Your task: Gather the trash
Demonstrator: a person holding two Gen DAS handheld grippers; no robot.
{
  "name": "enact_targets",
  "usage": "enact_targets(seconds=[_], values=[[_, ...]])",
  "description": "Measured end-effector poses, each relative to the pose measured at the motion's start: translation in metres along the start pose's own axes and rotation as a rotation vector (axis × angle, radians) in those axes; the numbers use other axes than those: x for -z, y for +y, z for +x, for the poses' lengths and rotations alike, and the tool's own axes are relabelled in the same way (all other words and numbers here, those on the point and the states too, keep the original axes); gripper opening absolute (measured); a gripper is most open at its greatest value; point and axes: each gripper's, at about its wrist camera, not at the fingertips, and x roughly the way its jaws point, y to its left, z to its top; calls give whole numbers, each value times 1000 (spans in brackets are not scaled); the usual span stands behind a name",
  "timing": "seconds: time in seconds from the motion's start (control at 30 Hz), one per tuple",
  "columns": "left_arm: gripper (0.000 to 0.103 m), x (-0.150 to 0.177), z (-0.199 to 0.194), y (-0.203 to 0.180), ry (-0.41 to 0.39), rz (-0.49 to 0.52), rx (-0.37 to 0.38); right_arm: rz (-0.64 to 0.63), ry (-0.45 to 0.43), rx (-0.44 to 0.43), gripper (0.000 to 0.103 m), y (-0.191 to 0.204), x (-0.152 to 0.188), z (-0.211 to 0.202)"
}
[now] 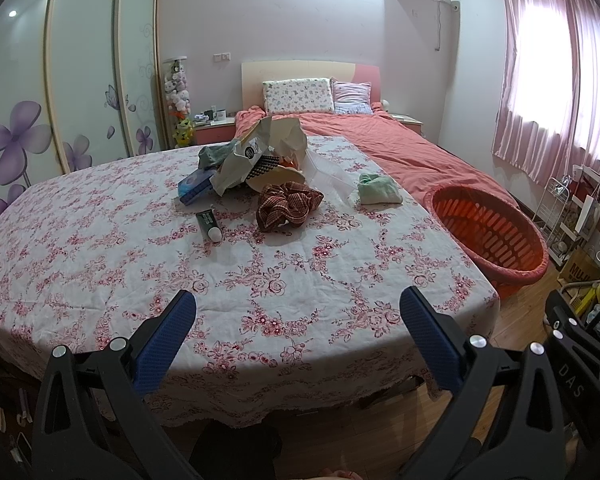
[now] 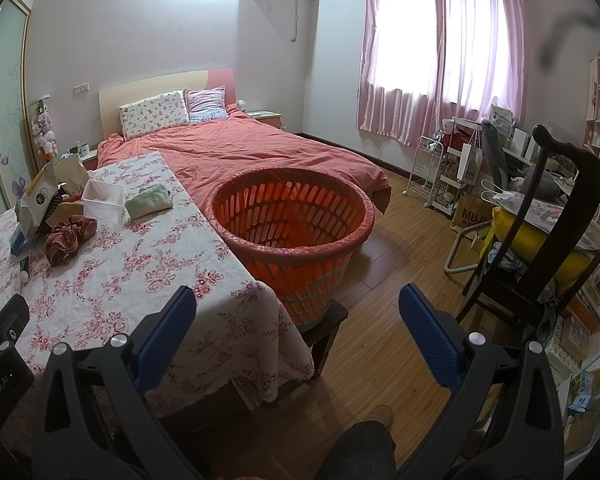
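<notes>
A pile of items lies at the far middle of the floral-cloth table (image 1: 100,260): a crumpled paper bag (image 1: 260,148), a brown scrunchie (image 1: 288,204), a dark tube (image 1: 209,224), a blue packet (image 1: 194,188), a green cloth (image 1: 380,189) and a clear plastic box (image 2: 102,200). An orange basket (image 1: 488,232) lined with a plastic bag stands on a stool at the table's right edge; it also shows in the right wrist view (image 2: 290,220). My left gripper (image 1: 298,320) is open and empty above the table's near edge. My right gripper (image 2: 298,320) is open and empty over the table corner and floor.
A bed with a coral cover (image 2: 240,152) lies behind the table. A dark wooden chair (image 2: 540,240) with a yellow cushion, a white wire rack (image 2: 424,168) and cluttered shelves stand on the right. Wardrobe doors (image 1: 80,80) are on the left.
</notes>
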Motion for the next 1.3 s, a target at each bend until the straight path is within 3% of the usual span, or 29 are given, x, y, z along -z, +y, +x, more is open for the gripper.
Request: enact_targets(seconds=[0.93,1.1,1.3], values=[[101,-3,4,5,6,-8,0,-1,-5,-4,99,3,-2,1],[101,-14,17,30,20,-59,-20,-5,-16,-59,99,11,-26,6],[101,-31,53,79,79,-159,-55,-3,-2,-199,98,44,-49,39]])
